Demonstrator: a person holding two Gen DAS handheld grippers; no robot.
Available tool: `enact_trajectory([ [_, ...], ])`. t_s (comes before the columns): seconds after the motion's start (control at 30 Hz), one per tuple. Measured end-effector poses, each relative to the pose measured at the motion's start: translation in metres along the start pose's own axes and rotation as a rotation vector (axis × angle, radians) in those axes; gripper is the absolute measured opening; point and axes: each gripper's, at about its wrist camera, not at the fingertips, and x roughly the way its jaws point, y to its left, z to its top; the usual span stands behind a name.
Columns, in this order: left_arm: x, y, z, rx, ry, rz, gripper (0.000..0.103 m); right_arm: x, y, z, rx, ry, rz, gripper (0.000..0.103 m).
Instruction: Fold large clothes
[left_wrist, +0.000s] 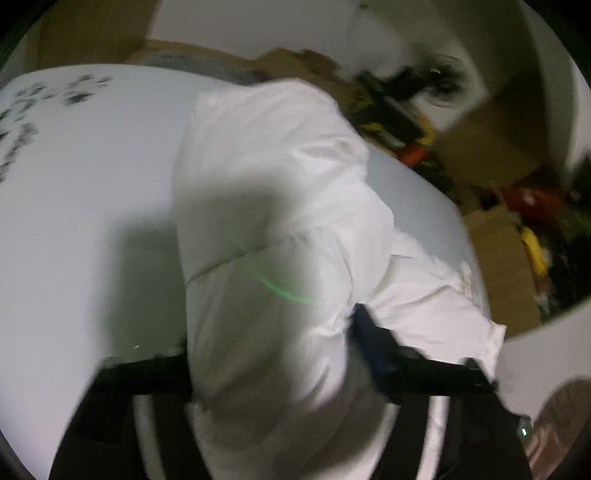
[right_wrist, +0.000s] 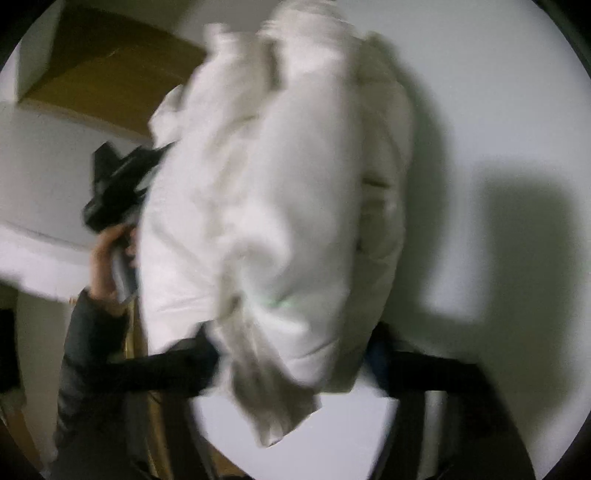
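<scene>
A large white padded garment (left_wrist: 273, 206) lies and hangs over a white table (left_wrist: 81, 177). My left gripper (left_wrist: 273, 369) is shut on its near edge, the cloth bunched between the black fingers (left_wrist: 373, 343). In the right wrist view the same white garment (right_wrist: 273, 206) hangs lifted in front of the camera, and my right gripper (right_wrist: 291, 362) is shut on its lower bunched end. The left gripper (right_wrist: 118, 181) and the hand holding it show at the garment's left side. Both frames are blurred by motion.
Cardboard boxes (left_wrist: 506, 273) and colourful clutter (left_wrist: 402, 122) lie on the floor beyond the table's right edge. A brown box (right_wrist: 107, 70) stands at the upper left of the right wrist view. Dark printed marks (left_wrist: 22, 110) cover the table's far left.
</scene>
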Motion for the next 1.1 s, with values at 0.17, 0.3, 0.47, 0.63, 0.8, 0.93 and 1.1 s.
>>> enact_trajectory([
  [0.17,-0.09,-0.013,-0.027,0.058,-0.248,0.17,0.103,-0.051,0.044,0.007,-0.15,-0.149,-0.144,0.086],
  [0.3,-0.196,-0.08,-0.1,0.254,-0.585,0.411,0.103,-0.111,0.123,-0.017,-0.453,-0.406,-0.329,0.087],
  [0.47,-0.264,-0.14,-0.225,0.293,-0.717,0.502,0.103,-0.137,0.181,-0.08,-0.617,-0.577,-0.432,0.103],
  [0.63,-0.27,-0.141,-0.334,0.189,-0.628,0.46,0.103,-0.139,0.176,-0.144,-0.565,-0.505,-0.412,0.103],
  [0.8,-0.256,-0.152,-0.391,0.146,-0.518,0.618,0.103,-0.162,0.156,-0.199,-0.531,-0.617,-0.522,0.103],
  [0.93,-0.24,-0.166,-0.418,0.202,-0.496,0.617,0.103,-0.153,0.165,-0.209,-0.607,-0.629,-0.594,0.103],
  [1.1,-0.223,-0.17,-0.412,0.215,-0.426,0.588,0.103,-0.148,0.157,-0.218,-0.617,-0.586,-0.549,0.103],
])
